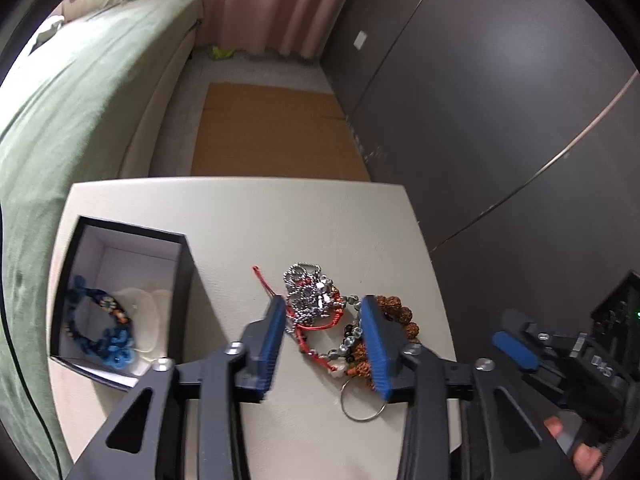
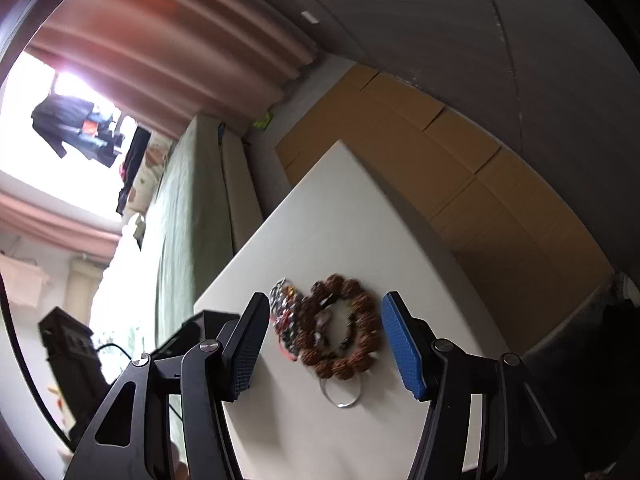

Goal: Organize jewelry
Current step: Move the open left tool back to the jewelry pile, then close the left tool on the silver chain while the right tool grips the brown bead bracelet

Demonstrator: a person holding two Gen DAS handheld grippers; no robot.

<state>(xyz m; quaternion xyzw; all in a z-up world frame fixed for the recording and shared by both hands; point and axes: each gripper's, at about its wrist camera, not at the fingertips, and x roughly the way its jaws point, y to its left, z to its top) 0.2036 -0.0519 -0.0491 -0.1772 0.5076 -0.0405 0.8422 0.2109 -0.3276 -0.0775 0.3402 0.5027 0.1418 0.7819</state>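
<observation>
The left claw point(image 1: 322, 336) hangs over the jewelry pile point(image 1: 332, 320) on the white desk point(image 1: 280, 224), its blue pads part open to either side of the heap, gripping nothing. A key ring point(image 1: 362, 404) sticks out of the pile's near end; the tangle's long axis runs near to far. The brown bead bracelet point(image 2: 340, 326) lies flat on its right. The right claw point(image 2: 324, 340) is also part open, empty, above that bracelet. Left, an open black box point(image 1: 120, 292) holds a blue bracelet point(image 1: 100, 332). Beyond are a bed point(image 1: 80, 112) and curtains point(image 1: 260, 4).
</observation>
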